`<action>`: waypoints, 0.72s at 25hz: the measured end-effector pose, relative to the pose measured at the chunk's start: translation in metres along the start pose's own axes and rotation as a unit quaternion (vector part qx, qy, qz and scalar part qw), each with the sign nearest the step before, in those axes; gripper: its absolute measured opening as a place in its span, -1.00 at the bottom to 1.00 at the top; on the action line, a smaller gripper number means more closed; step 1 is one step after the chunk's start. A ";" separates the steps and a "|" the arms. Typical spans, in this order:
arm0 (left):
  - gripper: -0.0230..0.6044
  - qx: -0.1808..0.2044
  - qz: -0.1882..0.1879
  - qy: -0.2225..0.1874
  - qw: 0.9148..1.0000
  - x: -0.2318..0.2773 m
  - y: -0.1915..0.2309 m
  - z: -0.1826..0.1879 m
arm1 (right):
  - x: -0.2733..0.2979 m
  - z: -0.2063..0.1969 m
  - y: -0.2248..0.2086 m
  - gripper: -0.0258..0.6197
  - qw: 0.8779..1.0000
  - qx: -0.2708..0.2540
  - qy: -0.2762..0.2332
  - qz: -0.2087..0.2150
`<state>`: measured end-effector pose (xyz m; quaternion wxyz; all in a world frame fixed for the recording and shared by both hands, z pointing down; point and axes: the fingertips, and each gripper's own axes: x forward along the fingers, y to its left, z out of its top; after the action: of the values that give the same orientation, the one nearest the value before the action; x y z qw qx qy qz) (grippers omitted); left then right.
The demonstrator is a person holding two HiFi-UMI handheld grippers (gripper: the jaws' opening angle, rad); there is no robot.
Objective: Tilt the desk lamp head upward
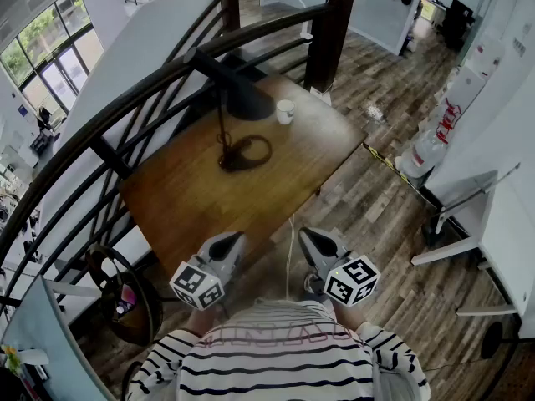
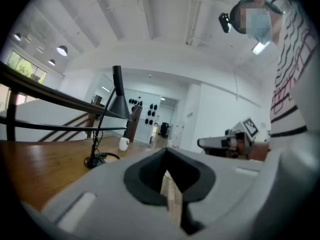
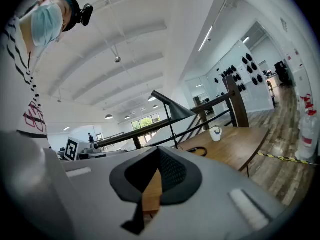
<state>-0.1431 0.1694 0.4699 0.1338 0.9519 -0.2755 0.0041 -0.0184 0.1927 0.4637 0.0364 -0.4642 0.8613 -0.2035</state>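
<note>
The grey left gripper point(image 1: 235, 239), jaws closed on nothing, hangs at the near edge of the brown wooden counter point(image 1: 188, 199). Far across it stands the black cone-headed desk lamp point(image 1: 243, 100), with a small white cup point(image 1: 285, 111) to its right. The grey right gripper point(image 1: 308, 236) is likewise closed and empty.

Setting: you work in an open-plan office. Evidence: wooden desk point(image 1: 192, 195) with desk lamp point(image 1: 241, 97) and white cup point(image 1: 285, 111), dark railing point(image 1: 125, 98) alongside, plank floor point(image 1: 393, 82), tall windows point(image 1: 50, 57), white partition walls point(image 1: 374, 7), white desks point(image 1: 512, 220) to your right.
</note>
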 end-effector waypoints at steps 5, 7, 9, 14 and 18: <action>-0.92 -0.002 -0.005 -0.001 1.000 0.003 0.004 -0.008 | 0.007 -0.004 -0.004 -0.92 1.000 -0.003 0.001 -0.002; -0.92 -0.005 -0.005 0.003 1.000 0.005 0.004 -0.012 | 0.006 -0.002 -0.008 -0.92 1.000 -0.005 -0.001 -0.005; -0.92 -0.007 -0.002 0.004 1.000 0.010 0.005 -0.012 | 0.006 0.006 -0.015 -0.92 1.000 -0.005 -0.013 -0.002; -0.92 0.000 0.019 -0.010 1.000 0.033 0.010 -0.006 | 0.016 0.020 -0.048 -0.92 1.000 0.019 -0.019 0.008; -0.92 0.011 0.056 -0.012 0.998 0.065 0.021 -0.001 | 0.030 0.031 -0.077 -0.58 0.999 0.015 -0.003 0.030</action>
<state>-0.0986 0.1182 0.4812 0.1192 0.9364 -0.3299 0.0034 0.0322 0.1208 0.4690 0.0521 -0.4385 0.8715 -0.2133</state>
